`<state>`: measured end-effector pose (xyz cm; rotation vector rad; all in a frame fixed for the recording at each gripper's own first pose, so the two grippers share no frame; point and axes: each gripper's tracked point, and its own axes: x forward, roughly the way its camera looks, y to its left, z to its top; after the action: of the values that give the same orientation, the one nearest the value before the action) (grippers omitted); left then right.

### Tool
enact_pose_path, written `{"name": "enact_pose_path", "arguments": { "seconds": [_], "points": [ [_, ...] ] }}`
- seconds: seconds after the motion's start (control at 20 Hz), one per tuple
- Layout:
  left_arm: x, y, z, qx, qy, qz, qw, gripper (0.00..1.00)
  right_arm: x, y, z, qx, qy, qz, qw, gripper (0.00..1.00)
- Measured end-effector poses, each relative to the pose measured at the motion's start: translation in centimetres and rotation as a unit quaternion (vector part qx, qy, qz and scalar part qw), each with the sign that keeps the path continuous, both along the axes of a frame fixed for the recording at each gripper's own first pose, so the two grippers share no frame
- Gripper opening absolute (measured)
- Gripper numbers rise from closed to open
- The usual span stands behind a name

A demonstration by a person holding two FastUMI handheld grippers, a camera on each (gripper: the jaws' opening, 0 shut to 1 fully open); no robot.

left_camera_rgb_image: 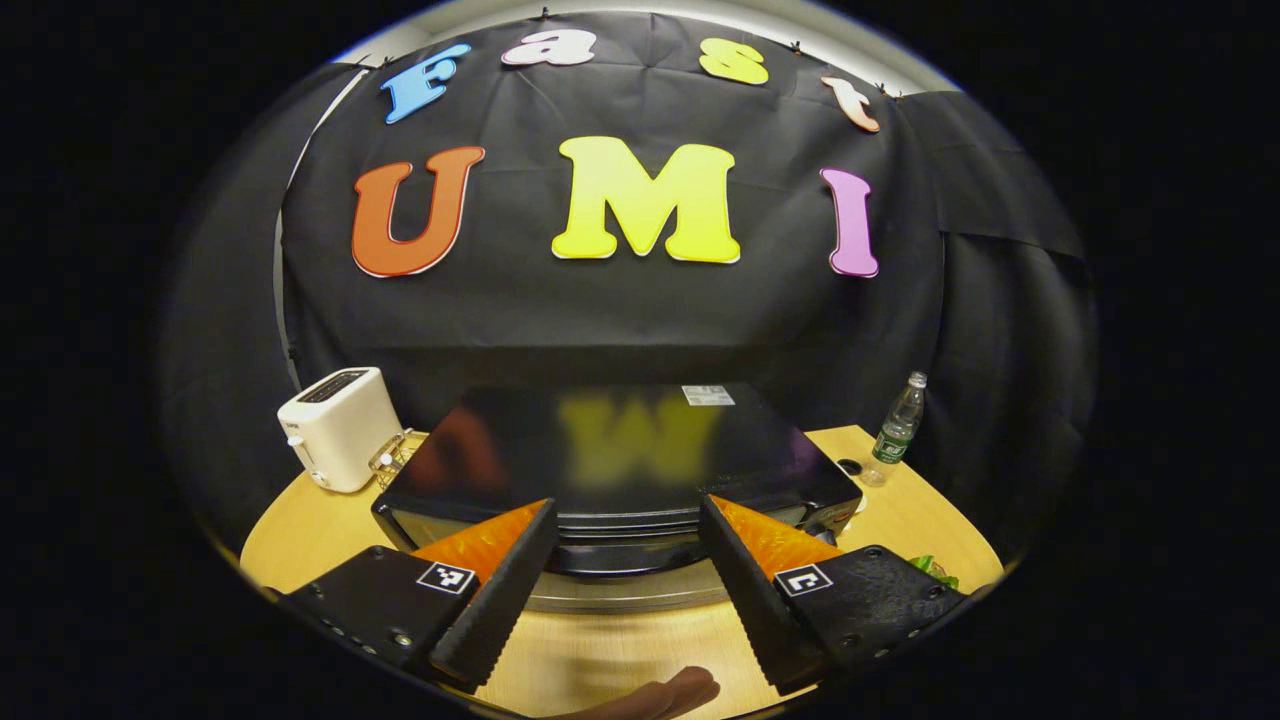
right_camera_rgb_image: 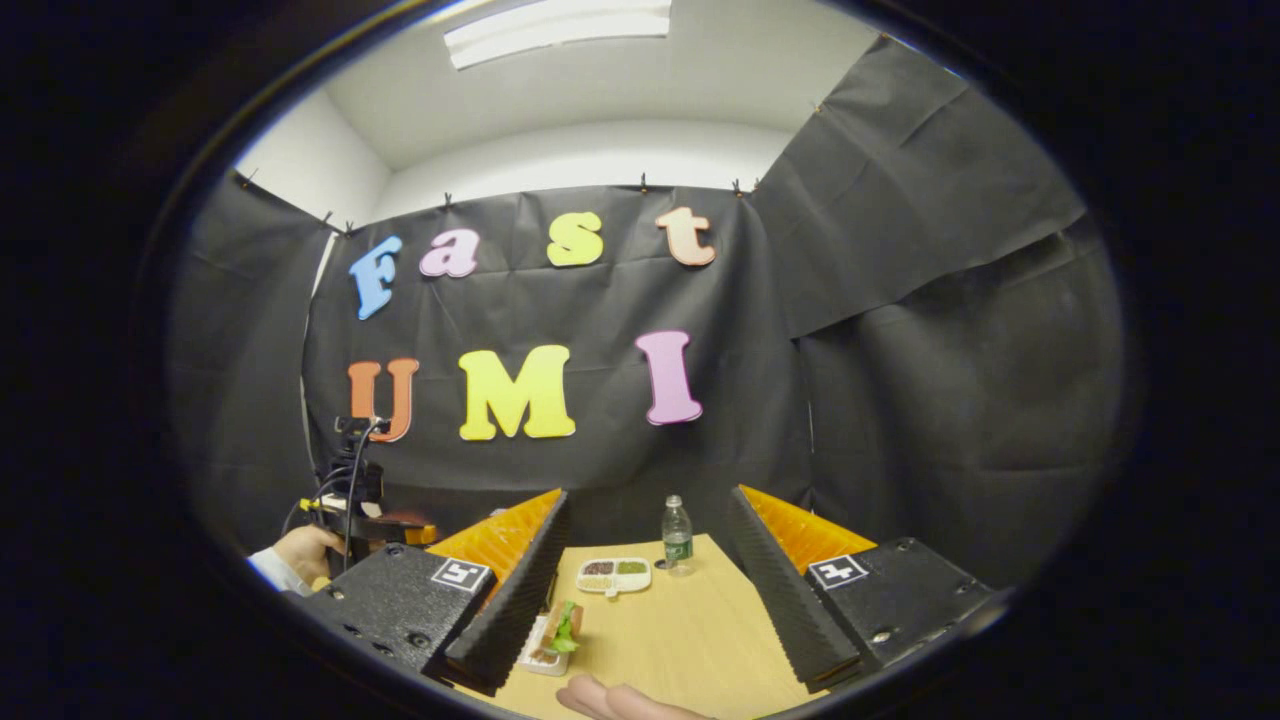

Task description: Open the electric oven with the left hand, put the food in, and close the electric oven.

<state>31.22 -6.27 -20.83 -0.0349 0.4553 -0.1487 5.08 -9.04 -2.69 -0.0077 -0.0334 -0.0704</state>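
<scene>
My left gripper [left_camera_rgb_image: 625, 520], fingers apart, hovers level before the closed electric oven [left_camera_rgb_image: 620, 460] mid-bench. My right gripper [right_camera_rgb_image: 645, 545], fingers apart, overlooks the food [right_camera_rgb_image: 558, 632] near the bench's front edge, beside a water bottle [right_camera_rgb_image: 677, 535] and tray [right_camera_rgb_image: 613, 575].

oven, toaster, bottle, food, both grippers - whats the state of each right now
electric oven: door closed, not yet opened
toaster: upright on the table, left of the oven
water bottle: upright, cap on
sandwich: lying on the table, not gripped
divided snack tray: filled, flat on the table
left gripper: open, holding nothing
right gripper: open, holding nothing
</scene>
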Motion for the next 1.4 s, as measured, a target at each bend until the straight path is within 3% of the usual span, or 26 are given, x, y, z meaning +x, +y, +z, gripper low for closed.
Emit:
{"name": "enact_pose_path", "arguments": {
  "seconds": [0.05, 0.1, 0.15, 0.2, 0.25, 0.3, 0.35, 0.7, 1.05, 1.1, 1.4],
  "points": [
    [-0.2, 0.1, -0.5, 0.017, 0.006, -0.002, 1.000, 0.82, 0.0, -0.2, -0.2, 0.001, 0.002, 0.000, 1.000, 1.00],
    [0.1, 0.1, 0.3, 0.024, -0.011, -0.008, 1.000, 0.96, 0.0, -0.3, -0.2, 0.003, 0.000, 0.001, 1.000, 0.94],
    [-0.1, 0.3, -0.5, 0.028, 0.006, -0.008, 1.000, 0.86, 0.1, -0.5, -0.2, 0.006, 0.002, 0.000, 1.000, 1.00],
    [-0.2, 0.2, -0.1, 0.020, 0.000, -0.005, 1.000, 0.95, 0.1, -0.7, -0.7, 0.007, 0.007, -0.003, 1.000, 0.94],
    [-0.6, 0.1, -0.4, 0.014, 0.010, -0.003, 1.000, 0.96, 0.1, -0.9, -0.8, 0.008, 0.011, -0.005, 1.000, 0.94],
    [-0.7, 0.1, -0.3, 0.014, 0.006, -0.003, 1.000, 0.96, 0.0, -1.0, -0.9, 0.008, 0.015, -0.006, 1.000, 1.00],
    [-1.0, 0.2, -0.4, 0.019, 0.005, -0.007, 1.000, 0.97, -0.1, -1.1, -0.9, 0.008, 0.017, -0.006, 1.000, 0.94],
    [-6.3, 0.2, -1.2, 0.010, -0.007, -0.011, 1.000, 0.96, -1.3, -1.1, -1.4, 0.022, 0.023, -0.009, 0.999, 0.94],
    [-13.1, 0.3, -5.1, -0.001, -0.020, -0.006, 1.000, 0.96, -2.7, -0.4, -1.7, 0.026, 0.030, -0.011, 0.999, 0.94],
    [-13.8, 0.3, -5.9, -0.004, -0.019, -0.004, 1.000, 0.96, -3.0, -0.3, -1.8, 0.026, 0.032, -0.011, 0.999, 1.00],
    [-16.2, 0.3, -8.7, -0.023, -0.023, -0.008, 0.999, 0.95, -3.2, 0.7, -2.4, 0.018, 0.043, -0.012, 0.999, 0.94]
  ]
}}
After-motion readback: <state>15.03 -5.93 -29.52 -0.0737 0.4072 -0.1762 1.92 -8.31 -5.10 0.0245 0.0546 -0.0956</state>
